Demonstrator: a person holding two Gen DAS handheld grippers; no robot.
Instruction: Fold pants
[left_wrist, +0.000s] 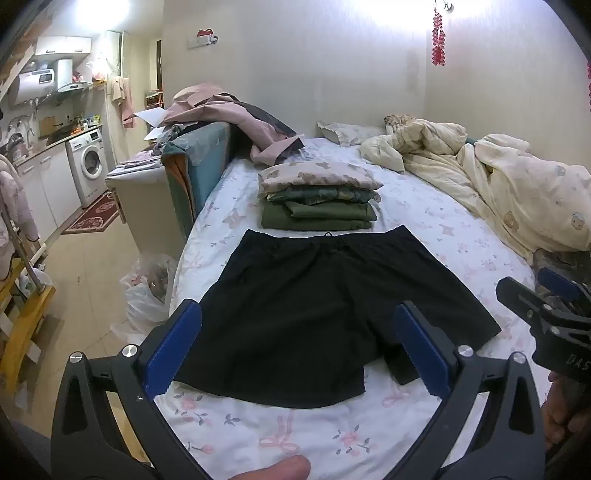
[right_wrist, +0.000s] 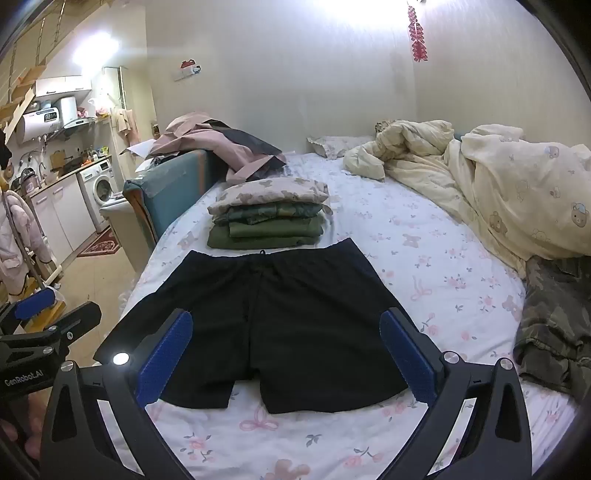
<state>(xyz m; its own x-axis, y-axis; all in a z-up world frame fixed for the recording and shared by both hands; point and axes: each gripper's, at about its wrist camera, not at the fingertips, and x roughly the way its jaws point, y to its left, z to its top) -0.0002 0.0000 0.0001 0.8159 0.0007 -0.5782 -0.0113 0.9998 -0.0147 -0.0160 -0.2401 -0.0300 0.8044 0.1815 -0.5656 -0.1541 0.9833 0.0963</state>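
A pair of black shorts (left_wrist: 314, 306) lies spread flat on the floral bed sheet (left_wrist: 280, 435), waistband away from me, leg hems toward me. It also shows in the right wrist view (right_wrist: 273, 325). My left gripper (left_wrist: 295, 350) is open and empty, hovering above the hem end of the shorts. My right gripper (right_wrist: 284, 354) is open and empty, also above the hem end. Each gripper shows at the edge of the other's view: the right one (left_wrist: 546, 295) and the left one (right_wrist: 48, 314).
A stack of folded clothes (left_wrist: 317, 195) sits just beyond the waistband. A crumpled cream duvet (left_wrist: 498, 184) fills the right side. Camouflage clothing (right_wrist: 554, 325) lies at the right. The bed's left edge drops to the floor with a plastic bag (left_wrist: 147, 291).
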